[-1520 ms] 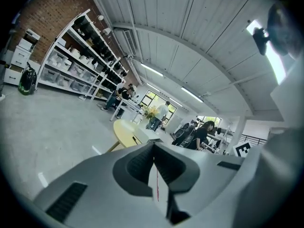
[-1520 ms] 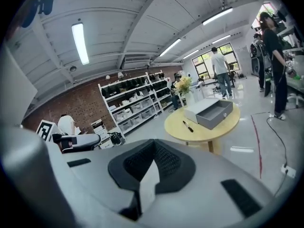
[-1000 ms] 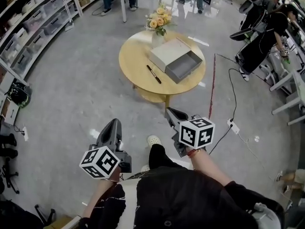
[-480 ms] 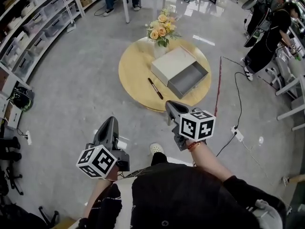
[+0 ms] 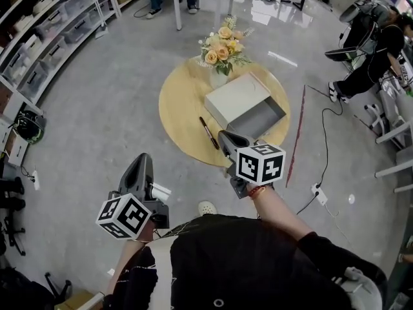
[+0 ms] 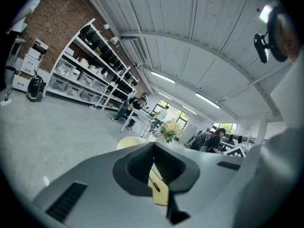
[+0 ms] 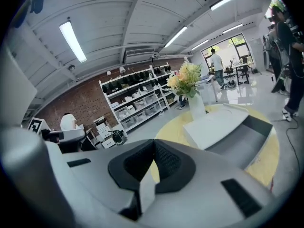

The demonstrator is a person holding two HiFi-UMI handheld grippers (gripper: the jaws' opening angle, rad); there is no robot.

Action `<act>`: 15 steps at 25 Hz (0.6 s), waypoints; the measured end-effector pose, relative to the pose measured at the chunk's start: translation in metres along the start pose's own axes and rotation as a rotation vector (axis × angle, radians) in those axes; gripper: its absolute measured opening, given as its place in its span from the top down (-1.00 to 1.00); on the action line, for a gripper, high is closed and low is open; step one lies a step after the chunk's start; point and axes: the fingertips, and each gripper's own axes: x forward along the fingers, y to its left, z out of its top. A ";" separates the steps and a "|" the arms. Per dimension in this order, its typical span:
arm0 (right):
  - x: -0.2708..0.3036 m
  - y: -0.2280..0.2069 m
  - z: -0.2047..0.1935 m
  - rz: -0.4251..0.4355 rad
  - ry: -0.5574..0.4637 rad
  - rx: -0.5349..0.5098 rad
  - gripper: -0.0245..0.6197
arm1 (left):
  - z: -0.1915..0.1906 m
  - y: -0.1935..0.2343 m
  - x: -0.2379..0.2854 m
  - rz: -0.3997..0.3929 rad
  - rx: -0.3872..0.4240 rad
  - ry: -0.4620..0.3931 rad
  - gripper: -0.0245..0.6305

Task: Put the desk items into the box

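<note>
A black pen (image 5: 208,133) lies on the round yellow table (image 5: 181,102), left of an open box (image 5: 247,110) with a pale lid and a grey tray. The right gripper (image 5: 224,135) is shut and empty; its tip hangs over the table's near edge, just right of the pen. In the right gripper view the jaws (image 7: 154,141) meet, with the box (image 7: 223,127) ahead. The left gripper (image 5: 143,158) stays lower left, short of the table, shut with nothing in it. Its own view shows the closed tips (image 6: 153,144) and the pen (image 6: 155,184) below them.
A vase of yellow flowers (image 5: 221,50) stands at the table's far edge behind the box. Shelving with bins (image 5: 39,50) lines the left wall. A red line and a cable (image 5: 322,147) run on the floor to the right. Seated people (image 5: 374,50) are at the far right.
The table has come closer in the head view. The right gripper's tip has gone from over the floor to over the table's near edge. Both grippers stay shut.
</note>
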 end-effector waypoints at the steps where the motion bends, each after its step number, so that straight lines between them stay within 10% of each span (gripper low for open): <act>1: 0.004 -0.003 0.000 0.004 0.006 -0.007 0.91 | 0.000 0.001 0.003 0.007 -0.003 -0.006 0.89; 15: 0.064 -0.045 -0.060 -0.012 0.223 -0.033 0.75 | -0.007 0.027 0.019 0.120 -0.053 -0.026 0.89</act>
